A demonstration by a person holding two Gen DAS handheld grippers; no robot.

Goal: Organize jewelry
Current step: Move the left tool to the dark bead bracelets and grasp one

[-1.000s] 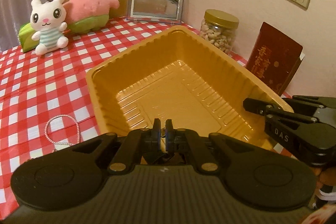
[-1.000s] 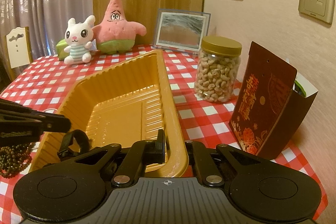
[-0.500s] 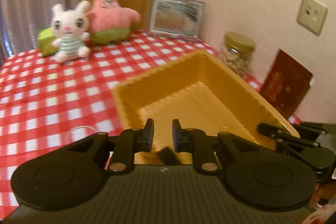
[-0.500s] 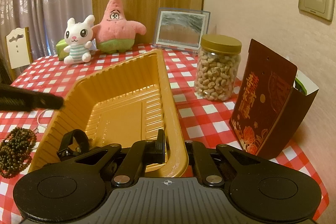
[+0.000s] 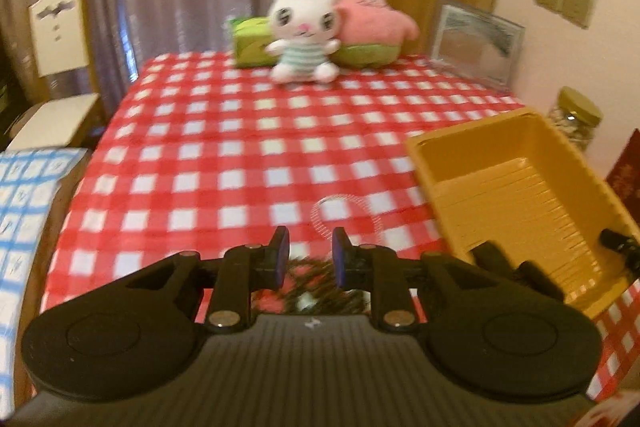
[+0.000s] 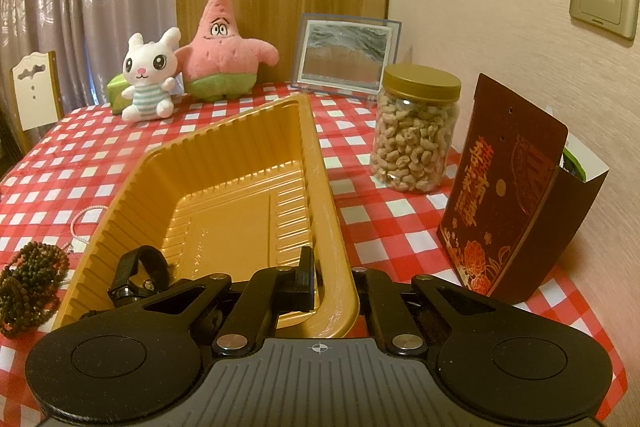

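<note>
My right gripper (image 6: 330, 275) is shut on the near rim of the gold tray (image 6: 320, 163), one finger inside the wall and one outside. A black watch strap (image 6: 136, 275) lies in the tray's near left corner. On the cloth left of the tray lie a dark bead bracelet (image 6: 28, 279) and a thin white pearl bracelet (image 6: 80, 227). My left gripper (image 5: 307, 251) hangs over the cloth left of the tray (image 5: 476, 125); its jaws are opening with nothing between them. The dark beads (image 5: 316, 287) lie just below its fingers, and the pearl bracelet (image 5: 344, 215) lies just beyond.
Red-checked tablecloth (image 5: 208, 155). At the back stand a white bunny plush (image 6: 150, 83), a pink star plush (image 6: 224, 47) and a picture frame (image 6: 346, 53). A nut jar (image 6: 416, 131) and a dark red box (image 6: 508, 187) stand right of the tray. A chair (image 5: 60, 39) is off the table's left edge.
My left gripper swung left, away from the tray and out over the cloth, and its jaws parted. The black strap stays in the tray. The right gripper has not moved.
</note>
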